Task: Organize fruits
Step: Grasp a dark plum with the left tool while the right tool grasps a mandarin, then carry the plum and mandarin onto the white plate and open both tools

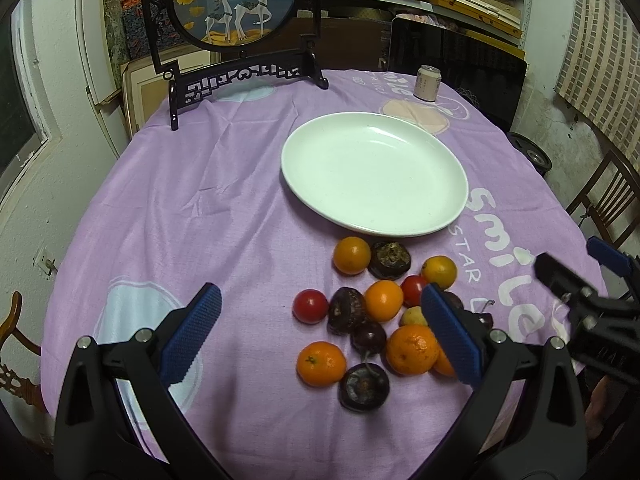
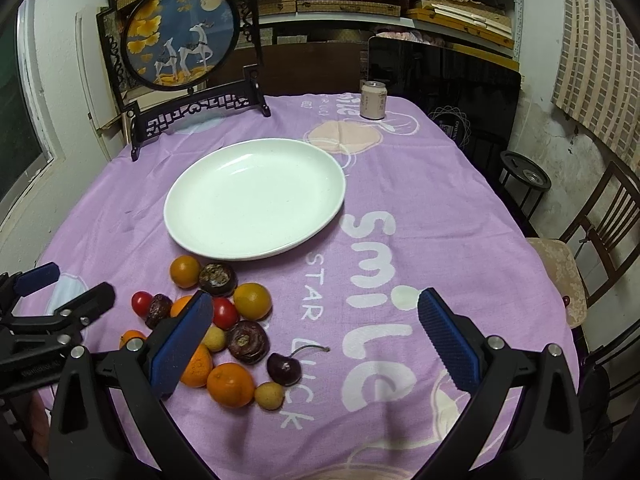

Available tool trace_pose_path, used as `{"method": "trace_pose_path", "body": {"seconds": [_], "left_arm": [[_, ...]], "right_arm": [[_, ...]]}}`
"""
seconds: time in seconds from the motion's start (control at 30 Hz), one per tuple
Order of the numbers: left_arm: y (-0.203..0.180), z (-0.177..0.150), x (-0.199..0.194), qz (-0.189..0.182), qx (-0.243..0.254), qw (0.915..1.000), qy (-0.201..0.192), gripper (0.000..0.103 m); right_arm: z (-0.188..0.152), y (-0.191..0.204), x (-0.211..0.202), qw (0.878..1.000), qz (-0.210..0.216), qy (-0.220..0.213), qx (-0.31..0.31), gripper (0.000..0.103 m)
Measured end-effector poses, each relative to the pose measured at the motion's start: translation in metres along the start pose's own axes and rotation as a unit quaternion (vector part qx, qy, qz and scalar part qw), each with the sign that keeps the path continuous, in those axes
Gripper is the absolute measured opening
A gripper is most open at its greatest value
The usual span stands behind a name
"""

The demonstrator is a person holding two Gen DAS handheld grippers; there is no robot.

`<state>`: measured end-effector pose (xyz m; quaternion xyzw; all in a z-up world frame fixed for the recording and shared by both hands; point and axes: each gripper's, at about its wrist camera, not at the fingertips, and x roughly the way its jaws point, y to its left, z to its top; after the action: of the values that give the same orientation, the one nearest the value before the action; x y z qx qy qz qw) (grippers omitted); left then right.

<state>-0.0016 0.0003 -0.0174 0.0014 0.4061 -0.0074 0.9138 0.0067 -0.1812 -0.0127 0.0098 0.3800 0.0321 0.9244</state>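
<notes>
The fruit pile (image 1: 376, 316) lies just ahead of the wide, empty left gripper (image 1: 320, 336), nearer than the wide, empty right gripper (image 2: 316, 340), with the white plate (image 1: 320, 196) beyond.

left gripper (image 1: 320, 332) jaws wide apart, nothing between them, hovering over purple tablecloth (image 1: 180, 208). fruit pile (image 1: 384, 316) just below empty white plate (image 1: 374, 174): oranges, cherry tomatoes, dark round fruits, maybe water chestnuts. right gripper (image 1: 568, 268) at right edge. drink can (image 1: 427, 83) far back.
</notes>
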Motion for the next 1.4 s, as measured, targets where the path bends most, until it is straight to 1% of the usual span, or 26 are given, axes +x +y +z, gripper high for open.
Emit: {"method": "trace_pose_path", "body": {"seconds": [0.13,0.2,0.23,0.27,0.3,0.33,0.37,0.4,0.43,0.47,0.5,0.53,0.63,0.73,0.77,0.87,0.9,0.97,1.03,1.1,1.17,1.2,1.27,1.33,1.37,1.4], "left_arm": [[0.024,-0.006,0.003,0.021,-0.006,0.9998,0.004,0.101],[0.034,-0.018,0.006,0.026,-0.004,0.9996,0.014,0.101],[0.038,-0.027,0.008,0.026,-0.003,0.9994,0.021,0.101],[0.041,-0.032,0.009,0.025,-0.003,0.9993,0.026,0.101],[0.045,-0.041,0.010,0.021,-0.003,0.9992,0.035,0.101],[0.046,-0.047,0.012,0.018,-0.004,0.9990,0.041,0.101],[0.048,-0.052,0.013,0.015,-0.005,0.9988,0.047,0.101],[0.050,-0.057,0.014,0.015,-0.008,0.9985,0.053,0.101],[0.052,-0.060,0.016,0.015,-0.012,0.9982,0.057,0.101],[0.054,-0.060,0.017,0.014,-0.016,0.9980,0.060,0.101],[0.055,-0.062,0.018,0.014,-0.021,0.9977,0.063,0.101],[0.057,-0.062,0.019,0.014,-0.024,0.9974,0.066,0.101],[0.060,-0.069,0.021,0.012,-0.026,0.9968,0.075,0.101],[0.060,-0.072,0.017,0.007,-0.025,0.9969,0.074,0.101],[0.060,-0.072,0.016,0.002,-0.023,0.9972,0.071,0.101],[0.048,-0.071,0.007,-0.050,-0.004,0.9967,0.065,0.101],[0.039,-0.072,0.005,-0.075,0.011,0.9948,0.068,0.101],[0.020,-0.075,0.004,-0.103,0.043,0.9907,0.078,0.101],[0.006,-0.078,0.009,-0.111,0.059,0.9879,0.091,0.101],[-0.005,-0.080,0.018,-0.124,0.059,0.9838,0.115,0.100],[-0.013,-0.081,0.027,-0.134,0.056,0.9810,0.129,0.092],[-0.018,-0.081,0.034,-0.134,0.058,0.9798,0.137,0.087],[-0.028,-0.079,0.040,-0.106,0.071,0.9835,0.128,0.086],[-0.033,-0.077,0.044,-0.091,0.074,0.9857,0.121,0.086],[-0.034,-0.075,0.046,-0.083,0.074,0.9870,0.116,0.083],[-0.036,-0.073,0.047,-0.063,0.077,0.9892,0.107,0.069]], "right_arm": [[-0.008,-0.019,0.000,0.999,0.045,-0.005,0.010,0.102],[-0.020,-0.021,0.004,0.998,0.061,0.005,-0.001,0.102],[-0.027,-0.019,0.006,0.997,0.076,0.013,-0.009,0.096],[-0.033,-0.016,0.007,0.995,0.094,0.021,-0.015,0.089],[-0.039,-0.012,0.008,0.993,0.113,0.029,-0.022,0.085],[-0.045,-0.003,0.010,0.990,0.132,0.042,-0.038,0.078],[-0.049,0.005,0.012,0.987,0.141,0.050,-0.053,0.073],[-0.052,0.014,0.014,0.984,0.152,0.058,-0.071,0.070],[-0.055,0.021,0.016,0.982,0.161,0.062,-0.080,0.063],[-0.056,0.030,0.020,0.977,0.179,0.070,-0.090,0.058],[-0.058,0.034,0.023,0.975,0.186,0.074,-0.094,0.056],[-0.058,0.042,0.028,0.974,0.185,0.084,-0.104,0.054],[-0.063,0.054,0.043,0.972,0.166,0.110,-0.127,0.054],[-0.064,0.063,0.045,0.972,0.142,0.102,-0.154,0.040],[-0.064,0.061,0.044,0.972,0.146,0.102,-0.150,0.040],[-0.061,0.051,0.040,0.974,0.161,0.099,-0.124,0.039],[-0.060,0.045,0.038,0.975,0.162,0.094,-0.116,0.039],[-0.057,0.030,0.028,0.980,0.162,0.074,-0.093,0.040],[-0.055,0.015,0.021,0.983,0.157,0.059,-0.071,0.040],[-0.059,-0.003,0.017,0.986,0.151,0.053,-0.048,0.040],[-0.064,-0.016,0.017,0.987,0.149,0.056,-0.034,0.040],[-0.067,-0.021,0.017,0.987,0.149,0.057,-0.027,0.040],[-0.071,-0.031,0.015,0.987,0.152,0.058,-0.014,0.040],[-0.073,-0.038,0.013,0.987,0.153,0.055,-0.005,0.040],[-0.074,-0.038,0.012,0.987,0.154,0.054,-0.002,0.040],[-0.075,-0.039,0.011,0.986,0.155,0.054,-0.001,0.040]]}}
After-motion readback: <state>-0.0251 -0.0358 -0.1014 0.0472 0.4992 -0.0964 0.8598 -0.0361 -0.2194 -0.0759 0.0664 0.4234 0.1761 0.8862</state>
